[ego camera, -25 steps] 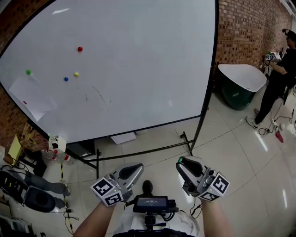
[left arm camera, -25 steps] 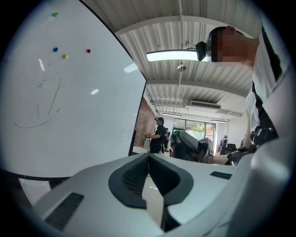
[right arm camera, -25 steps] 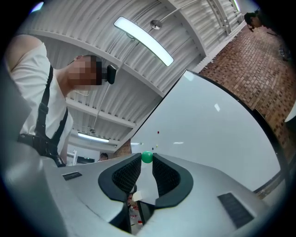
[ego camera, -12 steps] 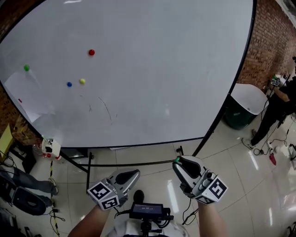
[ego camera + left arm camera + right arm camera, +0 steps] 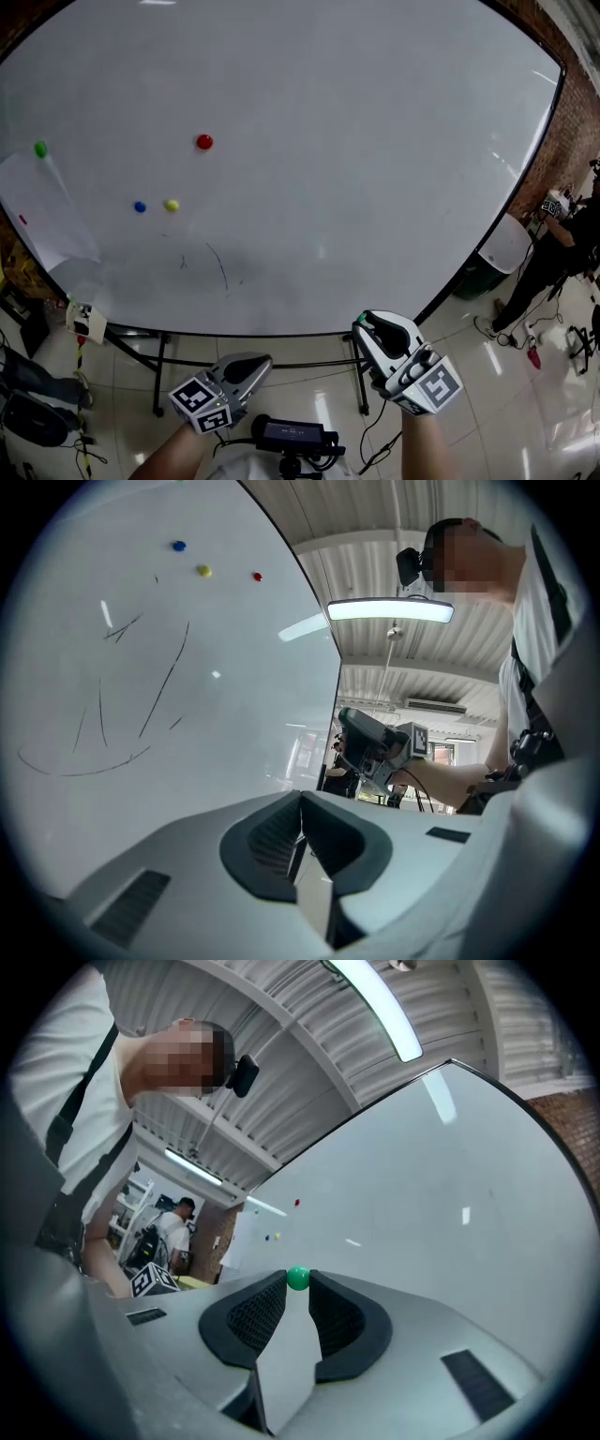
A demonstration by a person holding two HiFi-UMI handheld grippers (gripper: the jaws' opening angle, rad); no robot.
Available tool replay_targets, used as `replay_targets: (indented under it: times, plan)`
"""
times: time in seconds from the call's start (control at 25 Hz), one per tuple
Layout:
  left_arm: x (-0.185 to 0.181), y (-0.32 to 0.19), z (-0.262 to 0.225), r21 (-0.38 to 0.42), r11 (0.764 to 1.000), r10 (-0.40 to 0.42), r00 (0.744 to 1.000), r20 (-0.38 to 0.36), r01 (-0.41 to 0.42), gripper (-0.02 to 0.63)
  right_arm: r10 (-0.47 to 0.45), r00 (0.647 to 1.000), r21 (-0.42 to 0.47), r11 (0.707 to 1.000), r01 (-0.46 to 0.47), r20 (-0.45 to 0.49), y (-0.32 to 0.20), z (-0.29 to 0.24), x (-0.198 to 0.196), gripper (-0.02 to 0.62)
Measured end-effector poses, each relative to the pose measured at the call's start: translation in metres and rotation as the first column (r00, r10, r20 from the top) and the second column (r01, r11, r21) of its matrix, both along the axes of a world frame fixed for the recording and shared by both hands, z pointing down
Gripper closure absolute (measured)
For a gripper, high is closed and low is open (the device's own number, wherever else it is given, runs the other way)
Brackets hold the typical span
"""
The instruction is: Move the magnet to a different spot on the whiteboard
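The whiteboard [image 5: 356, 159] fills the head view. On its left part sit a red magnet [image 5: 204, 142], a yellow magnet [image 5: 172, 204] and a blue magnet [image 5: 140, 206]; a green one [image 5: 40, 148] pins a paper sheet [image 5: 47, 211]. My right gripper [image 5: 360, 324] is below the board's lower edge, shut on a small green magnet [image 5: 298, 1279] at its fingertips. My left gripper [image 5: 263, 359] hangs lower left of it, shut and holding nothing. The left gripper view shows the board's pen strokes [image 5: 141, 696] close by.
A person [image 5: 562, 248] stands at the far right beside a dark bin with a white lid [image 5: 495, 255]. The board's stand legs [image 5: 360, 380] rest on the tiled floor under it. Bags and clutter [image 5: 33, 412] lie at the lower left.
The whiteboard has come nearer and now fills more of the head view. Both grippers moved toward it, the right one rising with the green magnet still held.
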State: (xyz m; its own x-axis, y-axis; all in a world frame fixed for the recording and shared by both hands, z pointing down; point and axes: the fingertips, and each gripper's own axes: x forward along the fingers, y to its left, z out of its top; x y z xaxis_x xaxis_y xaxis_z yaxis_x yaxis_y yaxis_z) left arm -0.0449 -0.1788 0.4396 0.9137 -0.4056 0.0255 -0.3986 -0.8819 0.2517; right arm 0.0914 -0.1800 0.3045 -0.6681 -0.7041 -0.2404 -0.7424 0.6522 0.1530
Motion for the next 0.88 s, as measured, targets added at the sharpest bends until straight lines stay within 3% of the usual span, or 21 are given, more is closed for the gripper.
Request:
replay_targets:
  times: [0.2,0.6,0.68,0.88]
  plan:
    - [0.000,-0.032,-0.005,0.039,0.999,0.031,0.999,0.017,-0.032,0.574,0.112,0.990,-0.002,0.994,-0.112,-0.087,-0.051,-0.002,0.003,0.492]
    - [0.003,-0.060,-0.007,0.109,0.979,0.169,0.984,0.052,-0.174,0.574,0.294,0.946,0.066,0.955,-0.288,-0.133,-0.110,-0.028,0.010,0.494]
    - [0.000,-0.067,-0.011,0.110,0.977,0.179,0.983,0.036,-0.182,0.574,0.353,0.924,0.092,0.935,-0.342,-0.147,-0.119,-0.035,0.014,0.492]
    - [-0.003,-0.077,-0.023,0.125,0.970,0.207,0.978,0.007,-0.206,0.574,0.454,0.840,0.112,0.890,-0.441,-0.298,-0.134,-0.034,0.019,0.492]
